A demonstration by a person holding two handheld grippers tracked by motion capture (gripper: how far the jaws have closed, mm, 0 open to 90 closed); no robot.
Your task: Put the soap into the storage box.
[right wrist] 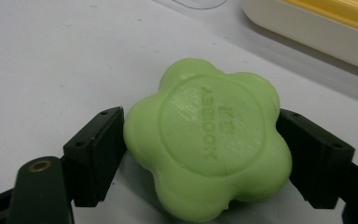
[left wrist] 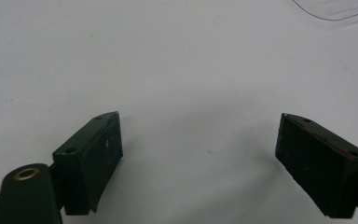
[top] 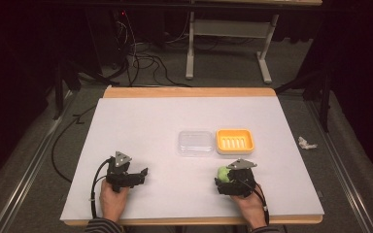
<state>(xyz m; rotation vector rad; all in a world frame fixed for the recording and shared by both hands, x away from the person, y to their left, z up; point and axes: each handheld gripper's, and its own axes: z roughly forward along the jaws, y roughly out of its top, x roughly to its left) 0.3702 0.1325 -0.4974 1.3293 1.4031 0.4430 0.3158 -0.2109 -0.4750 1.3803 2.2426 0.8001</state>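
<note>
1. One green flower-shaped soap bar lay between the two black jaws of the right hand-held gripper. Both jaws pressed against its sides, so the right hand-held gripper was closed on the bar. In the high view the bar sat at the near right of the tabletop, just in front of the soap dish.
2. The soap bar had five rounded lobes and raised lettering on its top face; the lettering was too faint to read with certainty.
3. One yellow soap dish with a pale outer rim stood near the middle of the tabletop. Its ribbed inside held nothing. In the right gripper view its edge showed at the top right, beyond the bar.
4. One clear plastic lid lay flat just beside the dish, on its left, the two edges touching or nearly so.
5. The left hand-held gripper had its two jaws spread wide apart with nothing between them, above bare white surface. In the high view it was at the near left, well apart from the soap bar.
6. Two hands held the two grippers: the left hand and the right hand, both at the near edge.
7. One crumpled white scrap lay on the floor to the right of the tabletop.
</note>
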